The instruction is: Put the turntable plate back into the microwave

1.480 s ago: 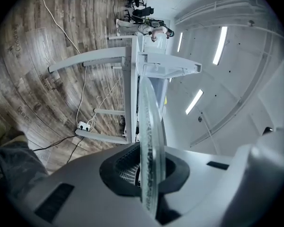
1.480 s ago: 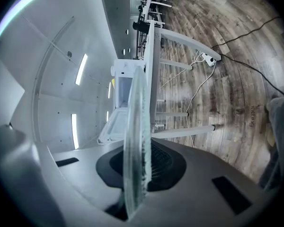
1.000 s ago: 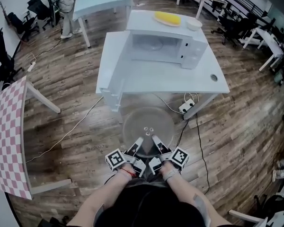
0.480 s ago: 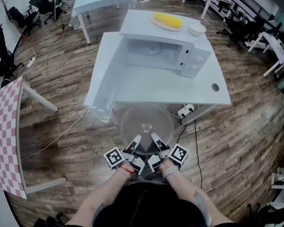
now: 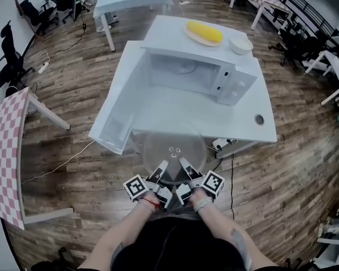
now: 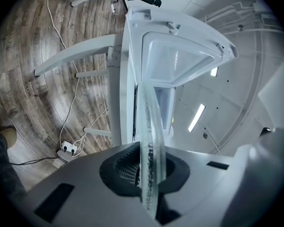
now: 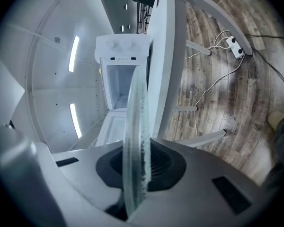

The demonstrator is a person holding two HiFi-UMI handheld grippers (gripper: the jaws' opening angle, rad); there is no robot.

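Note:
A clear glass turntable plate is held level in front of me, just short of the white table's near edge. My left gripper and right gripper are both shut on its near rim, side by side. In the left gripper view the plate shows edge-on between the jaws, and likewise the plate in the right gripper view. The white microwave stands on the table with its door swung wide open to the left and its cavity showing.
On top of the microwave lie a plate with a yellow corn cob and a small white bowl. A power strip and cables lie on the wooden floor under the table. A checkered table stands at the left. Office chairs ring the room.
The microwave and table have come closer and lower in the head view as I walked forward. The plate stays in both grippers and now reaches the table's near edge.

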